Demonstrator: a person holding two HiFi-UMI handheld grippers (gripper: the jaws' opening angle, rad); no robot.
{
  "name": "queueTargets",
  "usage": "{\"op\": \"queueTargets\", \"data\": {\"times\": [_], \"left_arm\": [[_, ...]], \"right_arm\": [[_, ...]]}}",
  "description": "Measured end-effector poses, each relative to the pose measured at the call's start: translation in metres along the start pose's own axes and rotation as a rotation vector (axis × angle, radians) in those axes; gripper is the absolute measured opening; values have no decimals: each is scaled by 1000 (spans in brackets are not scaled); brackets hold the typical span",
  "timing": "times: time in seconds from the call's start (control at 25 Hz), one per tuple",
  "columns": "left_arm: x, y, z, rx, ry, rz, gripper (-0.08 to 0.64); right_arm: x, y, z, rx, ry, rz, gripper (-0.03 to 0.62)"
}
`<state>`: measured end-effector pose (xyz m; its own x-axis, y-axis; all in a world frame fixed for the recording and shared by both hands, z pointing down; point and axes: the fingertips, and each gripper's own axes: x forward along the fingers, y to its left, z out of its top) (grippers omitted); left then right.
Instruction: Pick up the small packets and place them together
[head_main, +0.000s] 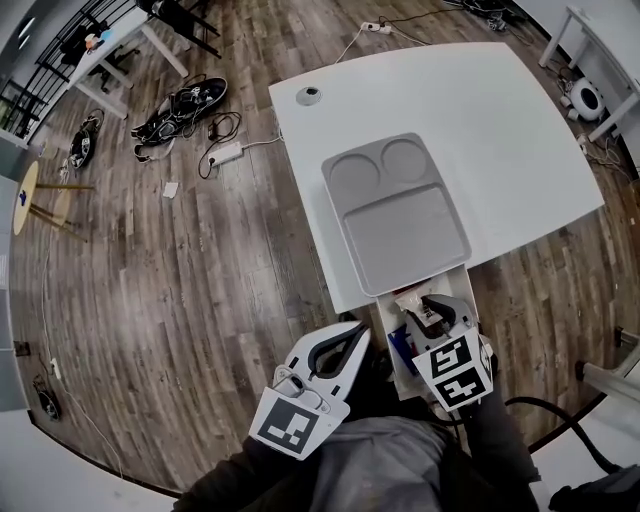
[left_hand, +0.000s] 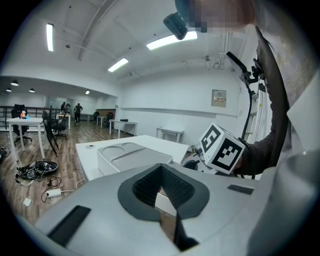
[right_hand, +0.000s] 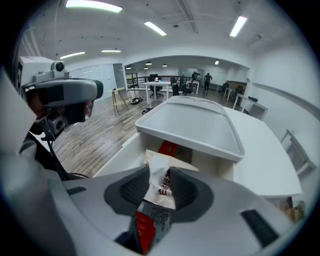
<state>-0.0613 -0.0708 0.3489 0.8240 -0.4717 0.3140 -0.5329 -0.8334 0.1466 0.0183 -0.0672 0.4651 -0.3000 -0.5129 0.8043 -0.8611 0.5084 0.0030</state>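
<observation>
White worktop (head_main: 480, 110) ahead: my right fingers (right_hand: 127, 192) clamp a packet (right_hand: 161, 187), likely light and limp, pinched mid-body; left fingers (left_hand: 145, 187) together

Head cam steep down; all 3 w/ tray (head_main: 398, 215)

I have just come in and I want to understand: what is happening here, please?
A person holds a two-jaw tool in each hand at the near edge of a white table. The right tool reaches into a white box at that edge and is closed on a small white and red packet. Another red packet lies deeper in the box. The left tool is shut and empty, beside the box. The grey tray on the table holds nothing.
</observation>
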Motion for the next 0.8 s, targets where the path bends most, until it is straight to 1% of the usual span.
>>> {"op": "queueTargets", "data": {"times": [0.12,0.28,0.48,0.64,0.8], "left_arm": [[-3,-6,0,8,1,-9,-12],[-7,-14,3,18,-6,-8,-12],[-7,-24,15,45,-33,-16,-12],[-10,-15,32,48,-77,11,-12],[-9,-2,41,58,-82,30,-12]], "right_arm": [[-15,3,6,-1,-52,-11,132],[-38,13,11,0,-105,-4,132],[-64,21,21,2,-163,7,132],[-79,8,44,2,-218,-13,132],[-81,-21,80,-22,-255,-45,132]]}}
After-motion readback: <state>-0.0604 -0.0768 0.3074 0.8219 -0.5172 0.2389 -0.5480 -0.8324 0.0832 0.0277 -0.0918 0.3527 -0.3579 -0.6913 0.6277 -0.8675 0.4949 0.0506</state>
